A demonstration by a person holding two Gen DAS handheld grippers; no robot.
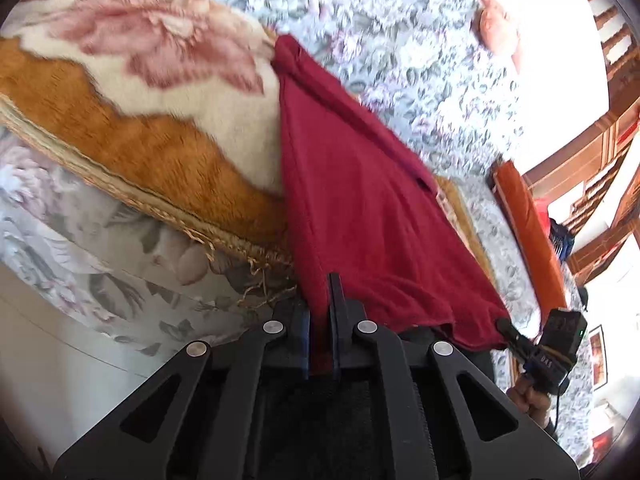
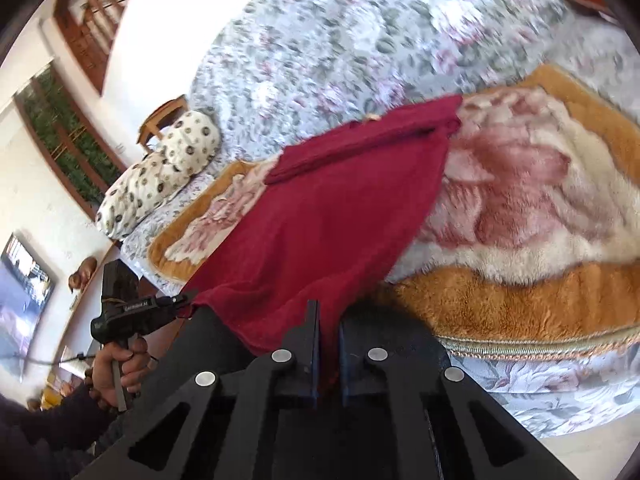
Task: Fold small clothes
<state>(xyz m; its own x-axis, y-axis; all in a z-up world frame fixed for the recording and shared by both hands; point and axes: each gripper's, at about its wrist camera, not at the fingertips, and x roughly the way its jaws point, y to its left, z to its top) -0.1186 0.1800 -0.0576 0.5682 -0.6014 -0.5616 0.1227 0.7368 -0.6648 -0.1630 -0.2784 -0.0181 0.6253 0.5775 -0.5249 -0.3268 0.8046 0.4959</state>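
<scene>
While both grippers are pinching the near hem, the left gripper (image 1: 320, 312) and right gripper (image 2: 329, 332) are each clenching 1 corner of the red garment (image 1: 360, 208) w/ jaws clamped on cloth. To fold well, I'd judge they're needing even tension and matched height, carrying the near edge fwd to the far one. Beyond the jaws the garment is draping over the orange blanket (image 1: 132, 140), far end bunching on the floral bedspread (image 1: 400, 40).
</scene>
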